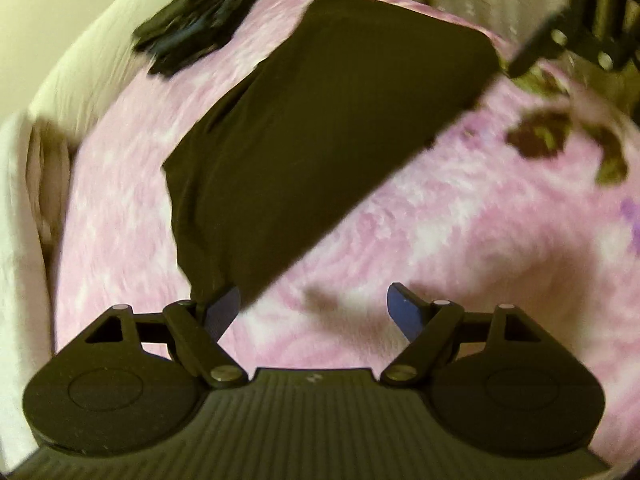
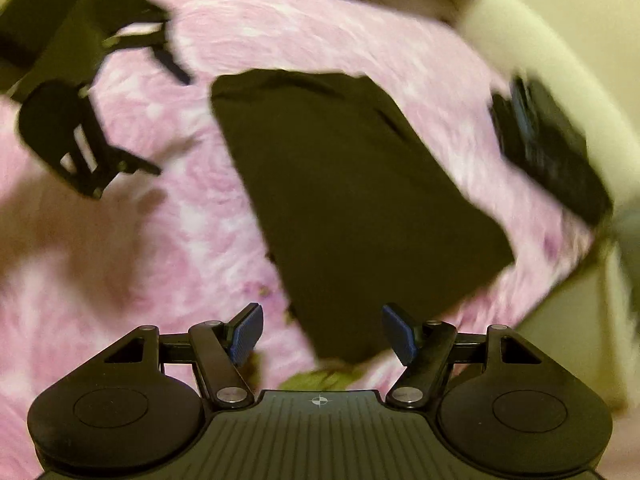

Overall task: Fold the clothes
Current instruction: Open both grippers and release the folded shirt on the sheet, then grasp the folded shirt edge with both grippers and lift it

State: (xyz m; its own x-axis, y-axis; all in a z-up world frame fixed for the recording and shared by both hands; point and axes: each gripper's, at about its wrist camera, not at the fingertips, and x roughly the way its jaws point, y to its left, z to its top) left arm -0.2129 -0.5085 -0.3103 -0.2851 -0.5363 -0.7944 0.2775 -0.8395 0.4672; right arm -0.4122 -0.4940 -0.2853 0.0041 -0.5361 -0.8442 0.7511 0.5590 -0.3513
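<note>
I am looking down at a fuzzy pink and white blanket point(image 1: 460, 220) that is covering the whole work surface, with cream bedding point(image 1: 80, 76) bordering it. A dark folded garment point(image 1: 320, 120) is lying flat on the blanket as a long rectangle. In my left wrist view its long axis is running diagonally, from a near corner at my left finger up and away to the right. In the right wrist view the garment point(image 2: 352, 200) is slanting the other way, from upper left down to a near end between my fingers.

My left gripper point(image 1: 314, 312) is hanging with its fingers spread wide, gripping nothing, though the near corner of the cloth is just touching or overlapping the left pad; I cannot tell which. My right gripper point(image 2: 322, 334) is likewise wide open and empty, hovering over the garment's near end. A second pile of dark clothes point(image 1: 196, 20) is sitting near the blanket's edge, well apart from the folded piece.
</note>
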